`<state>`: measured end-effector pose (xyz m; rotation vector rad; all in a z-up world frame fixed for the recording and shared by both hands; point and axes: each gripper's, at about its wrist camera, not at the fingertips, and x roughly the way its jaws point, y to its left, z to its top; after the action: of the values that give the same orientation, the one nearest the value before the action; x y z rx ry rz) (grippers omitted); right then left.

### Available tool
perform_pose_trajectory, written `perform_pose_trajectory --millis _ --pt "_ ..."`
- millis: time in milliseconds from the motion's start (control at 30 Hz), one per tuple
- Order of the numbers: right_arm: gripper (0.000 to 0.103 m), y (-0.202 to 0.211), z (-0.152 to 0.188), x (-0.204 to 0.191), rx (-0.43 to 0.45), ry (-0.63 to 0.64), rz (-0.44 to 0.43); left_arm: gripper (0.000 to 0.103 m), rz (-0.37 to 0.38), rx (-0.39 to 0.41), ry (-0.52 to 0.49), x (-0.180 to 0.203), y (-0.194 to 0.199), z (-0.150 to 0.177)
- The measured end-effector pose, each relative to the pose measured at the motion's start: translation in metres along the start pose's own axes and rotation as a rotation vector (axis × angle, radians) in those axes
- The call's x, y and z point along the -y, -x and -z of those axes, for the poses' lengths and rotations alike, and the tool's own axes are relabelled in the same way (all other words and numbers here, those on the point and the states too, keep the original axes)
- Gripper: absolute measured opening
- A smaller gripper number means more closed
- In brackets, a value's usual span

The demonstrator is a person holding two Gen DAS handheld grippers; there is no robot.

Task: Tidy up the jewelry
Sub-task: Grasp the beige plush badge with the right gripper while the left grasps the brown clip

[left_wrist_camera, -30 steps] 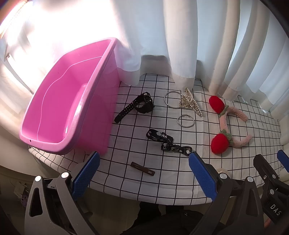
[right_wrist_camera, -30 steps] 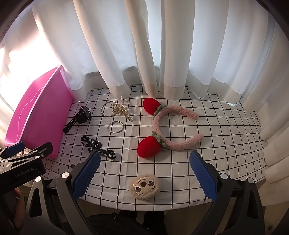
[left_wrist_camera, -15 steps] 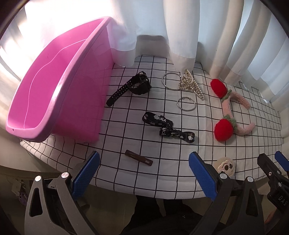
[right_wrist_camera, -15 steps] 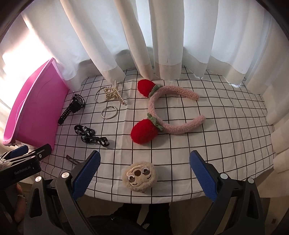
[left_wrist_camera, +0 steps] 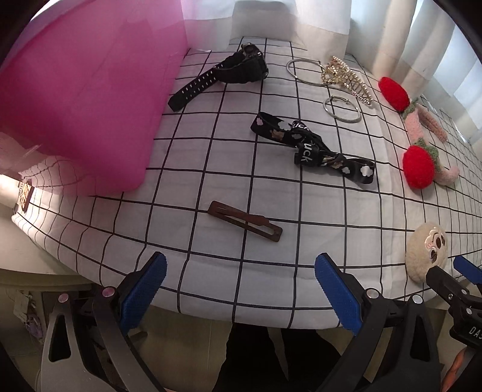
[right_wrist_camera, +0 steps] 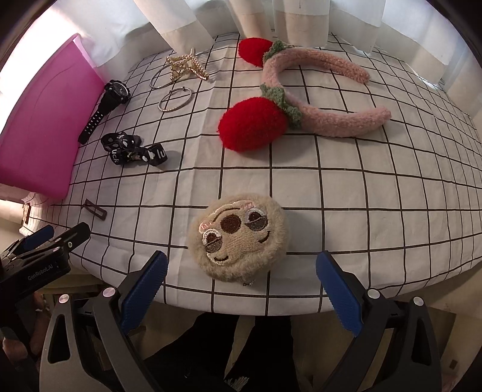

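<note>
My left gripper (left_wrist_camera: 241,289) is open and empty at the table's front edge, just short of a brown hair clip (left_wrist_camera: 245,221). Beyond lie a black printed ribbon (left_wrist_camera: 313,147), a black watch (left_wrist_camera: 223,74), two silver hoops (left_wrist_camera: 342,109), a gold claw clip (left_wrist_camera: 346,79) and a pink bin (left_wrist_camera: 84,99) at left. My right gripper (right_wrist_camera: 239,286) is open and empty, its fingers either side of a beige plush face clip (right_wrist_camera: 238,236). A pink headband with red strawberries (right_wrist_camera: 301,99) lies farther back.
The table wears a white cloth with a black grid (right_wrist_camera: 391,196). White curtains (right_wrist_camera: 301,15) hang along its far edge. The left gripper also shows in the right wrist view (right_wrist_camera: 39,250), low at the left edge.
Both grippers have moved forward and lower toward the table. The hair clip and the plush clip now sit much closer to the fingers. Nothing on the table has moved.
</note>
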<state>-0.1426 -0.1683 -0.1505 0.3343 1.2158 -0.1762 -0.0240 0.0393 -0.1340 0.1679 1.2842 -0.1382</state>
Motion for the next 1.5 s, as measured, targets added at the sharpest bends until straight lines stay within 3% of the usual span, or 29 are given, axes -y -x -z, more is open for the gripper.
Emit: perform_pose_trajectory --millis 233,933,1233,1333,1433,1500 --pt "0.094 -0.017 0.003 -0.001 0.002 0.008 0.019 0.097 -0.010 -0.004 0.082 -0.023 -0.026 -0.009" --pt "0.094 -0.047 -0.002 -0.007 0.016 0.072 0.158 0.098 0.030 0.085 0.051 -0.005 -0.045 -0.010" --pt "0.095 -0.049 0.007 -0.015 0.065 0.108 0.149 0.097 0.032 0.114 0.045 -0.011 -0.034 0.011" --pt "0.094 -0.046 0.004 -0.014 0.047 0.109 0.144 0.089 0.041 0.122 0.032 -0.008 -0.030 0.013" --pt "0.094 -0.043 0.000 -0.009 0.046 0.110 0.122 0.073 0.049 0.137 0.020 -0.007 -0.019 0.019" --pt "0.093 -0.042 -0.001 -0.009 0.047 0.112 0.114 0.057 0.053 0.147 0.017 -0.006 -0.014 0.023"
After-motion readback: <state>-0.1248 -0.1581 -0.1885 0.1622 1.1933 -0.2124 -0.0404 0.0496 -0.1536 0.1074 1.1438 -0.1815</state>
